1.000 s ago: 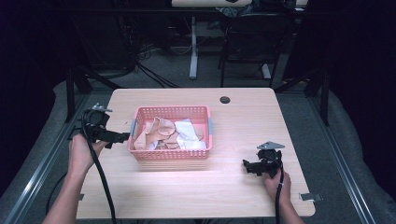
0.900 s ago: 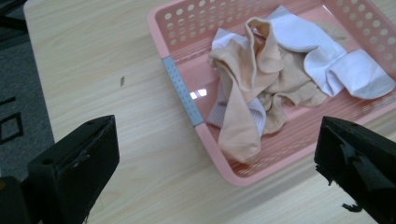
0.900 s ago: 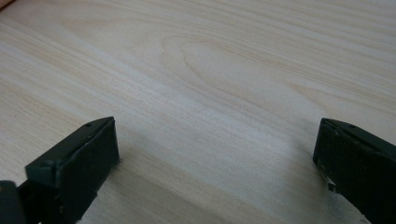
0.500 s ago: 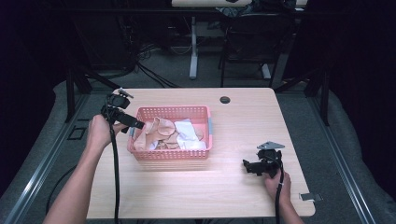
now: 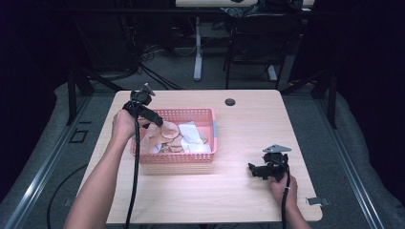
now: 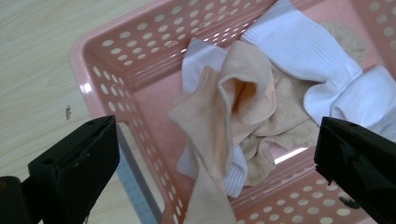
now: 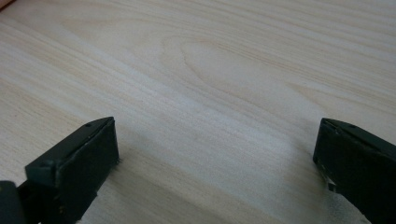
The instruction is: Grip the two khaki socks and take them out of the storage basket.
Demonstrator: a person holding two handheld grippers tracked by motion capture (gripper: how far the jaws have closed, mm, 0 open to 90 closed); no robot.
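Two wide-spread jaws frame the beige sock (image 6: 233, 121) — untouched, below.

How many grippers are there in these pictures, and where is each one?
2. The left gripper hangs over the left end of the pink basket, jaws open. The right gripper is low over the bare table to the right, jaws open.

Counter (image 5: 248, 124): pale wood grain, rounded corners.
Grommet (image 5: 230, 102): small dark disc on the counter, 12 o'clock edge.
Floor (image 5: 191, 71): grey, cables trailing at 11 o'clock.
Desk legs (image 5: 197, 47): white, beyond the counter.
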